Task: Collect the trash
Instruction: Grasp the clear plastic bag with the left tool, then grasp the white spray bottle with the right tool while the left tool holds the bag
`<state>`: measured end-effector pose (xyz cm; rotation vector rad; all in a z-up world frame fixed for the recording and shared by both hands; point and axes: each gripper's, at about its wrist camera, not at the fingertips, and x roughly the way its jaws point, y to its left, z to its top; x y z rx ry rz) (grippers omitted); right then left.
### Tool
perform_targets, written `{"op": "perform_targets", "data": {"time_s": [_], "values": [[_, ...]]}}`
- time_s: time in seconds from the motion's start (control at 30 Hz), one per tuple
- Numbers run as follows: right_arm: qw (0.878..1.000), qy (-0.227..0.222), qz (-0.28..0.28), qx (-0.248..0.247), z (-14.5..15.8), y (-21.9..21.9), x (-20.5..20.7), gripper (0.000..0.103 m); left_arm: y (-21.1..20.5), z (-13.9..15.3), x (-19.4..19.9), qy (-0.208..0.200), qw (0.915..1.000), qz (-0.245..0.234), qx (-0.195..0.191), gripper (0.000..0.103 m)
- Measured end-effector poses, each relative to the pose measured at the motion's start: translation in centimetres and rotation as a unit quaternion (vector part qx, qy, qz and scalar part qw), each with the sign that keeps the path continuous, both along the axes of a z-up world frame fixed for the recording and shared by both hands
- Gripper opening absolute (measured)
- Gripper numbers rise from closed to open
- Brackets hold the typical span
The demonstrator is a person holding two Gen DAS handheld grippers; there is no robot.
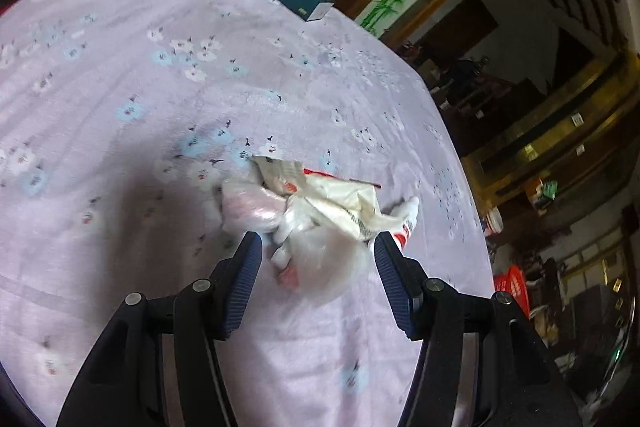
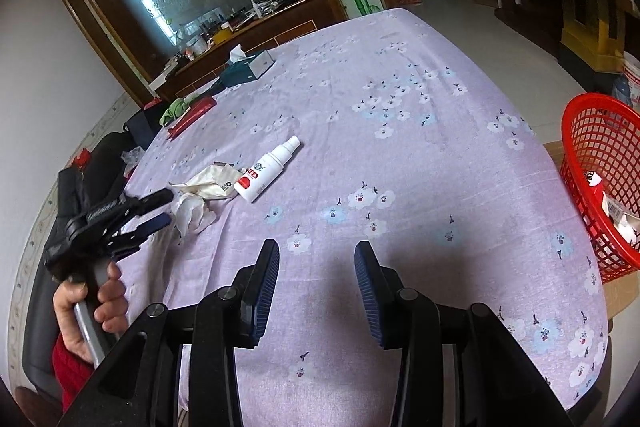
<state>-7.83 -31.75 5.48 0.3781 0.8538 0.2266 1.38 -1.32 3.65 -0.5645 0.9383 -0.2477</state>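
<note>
A heap of crumpled white paper and plastic wrappers (image 1: 316, 211) lies on the lilac flowered tablecloth (image 1: 160, 107). My left gripper (image 1: 318, 247) is open, and the near end of the heap sits between its fingers. From the right wrist view the same trash heap (image 2: 202, 197) and a white spray bottle with a red label (image 2: 266, 169) lie side by side, with the left gripper (image 2: 166, 209) open at the heap's left edge. My right gripper (image 2: 316, 259) hovers open over bare cloth, holding nothing.
A red mesh basket (image 2: 592, 163) with some items inside stands off the table's right edge. A tissue box (image 2: 250, 65), a red packet (image 2: 192, 117) and a green cloth (image 2: 176, 109) sit at the far side. A hand (image 2: 100, 303) grips the left gripper's handle.
</note>
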Motion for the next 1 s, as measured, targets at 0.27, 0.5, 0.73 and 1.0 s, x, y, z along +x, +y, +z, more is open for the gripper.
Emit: {"op": "perform_targets", "data": {"time_s": [0.27, 0.5, 0.73, 1.0], "values": [[1.000, 0.005, 0.000, -0.001, -0.1, -0.1, 0.4, 0.042, -2.3, -2.4, 2.7, 0.022, 0.9986, -0.002, 0.049, 0.056], [1.000, 0.023, 0.017, 0.011, 0.3, 2.0, 3.1, 0.044, -2.2, -2.1, 1.5, 0.001, 0.9965, -0.024, 0.080, 0.038], [0.997, 0.073, 0.020, 0.026, -1.2, 5.3, 9.4, 0.044, -1.6, -0.1, -3.4, -0.058, 0.9888, -0.044, 0.130, 0.038], [0.992, 0.122, -0.022, 0.023, -3.6, 8.1, 15.7, 0.043, -2.0, 1.1, -6.9, -0.112, 0.9783, -0.054, 0.166, 0.038]]}}
